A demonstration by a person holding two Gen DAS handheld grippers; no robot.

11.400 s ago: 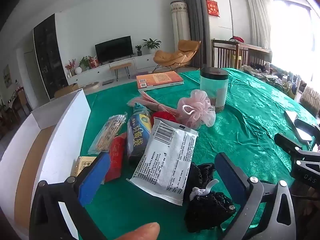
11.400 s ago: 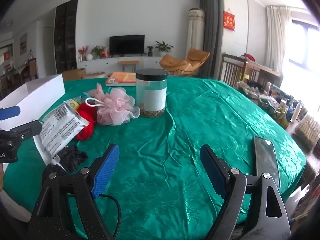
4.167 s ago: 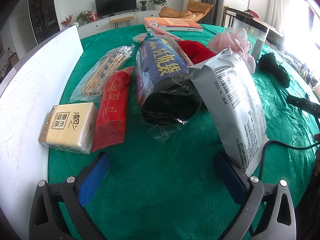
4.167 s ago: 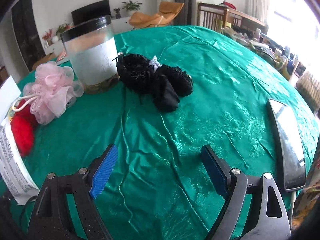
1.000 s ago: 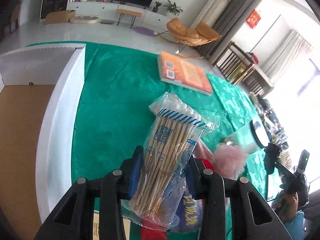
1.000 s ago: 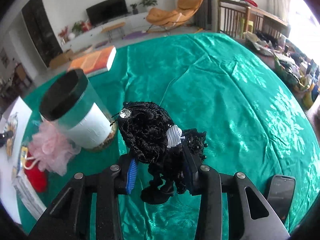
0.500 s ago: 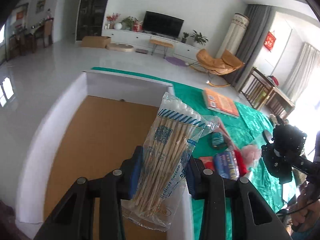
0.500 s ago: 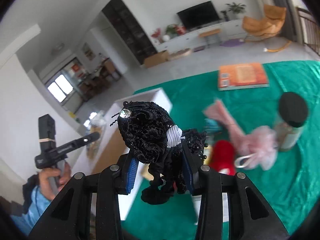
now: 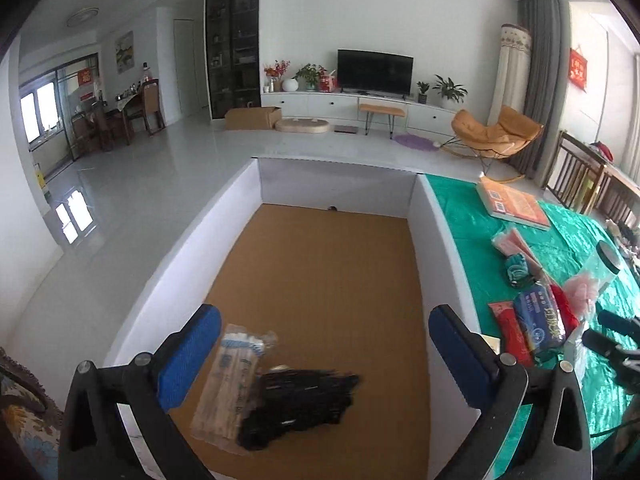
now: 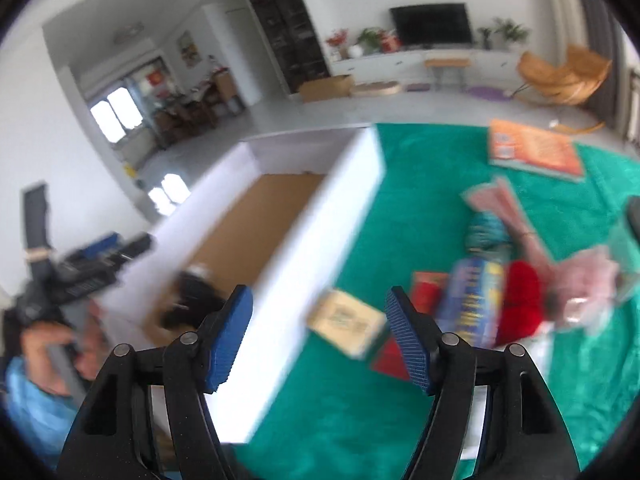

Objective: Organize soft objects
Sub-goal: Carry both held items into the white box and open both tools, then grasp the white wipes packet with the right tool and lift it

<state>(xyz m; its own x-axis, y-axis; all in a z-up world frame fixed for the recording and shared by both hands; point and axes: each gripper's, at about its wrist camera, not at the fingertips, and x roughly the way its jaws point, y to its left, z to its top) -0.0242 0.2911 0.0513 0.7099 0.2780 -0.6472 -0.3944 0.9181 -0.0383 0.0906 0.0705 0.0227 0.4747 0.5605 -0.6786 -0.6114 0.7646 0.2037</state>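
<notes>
Inside the white-walled box [image 9: 434, 236], brown cardboard floor mostly bare toward the far wall; contents confined to the near end. Cotton swab packet [image 9: 230, 386] flat on the box floor, black fabric bundle [image 9: 298, 406] touching its right side and partly overlapping it, bundle blurred. Left gripper [image 9: 325, 354] above the near end of the box, fingers wide apart and holding nothing, both items below and between the blue pads [image 9: 188, 358]. Right wall of the box bordering the green-covered bench [image 9: 460, 208]; beyond it, well apart from the gripper, a red packet [image 9: 508, 334], blue packet [image 9: 542, 322], pink puff [image 9: 584, 292] and orange book [image 9: 512, 202].

Right wrist view heavily blurred. Right gripper [image 10: 318, 330] over the box's right wall [image 10: 320, 248], jaws apart and empty, tissue pack [image 10: 346, 322] on the bench just beyond the fingertips. Black bundle [image 10: 192, 302] visible inside the box to the left.
</notes>
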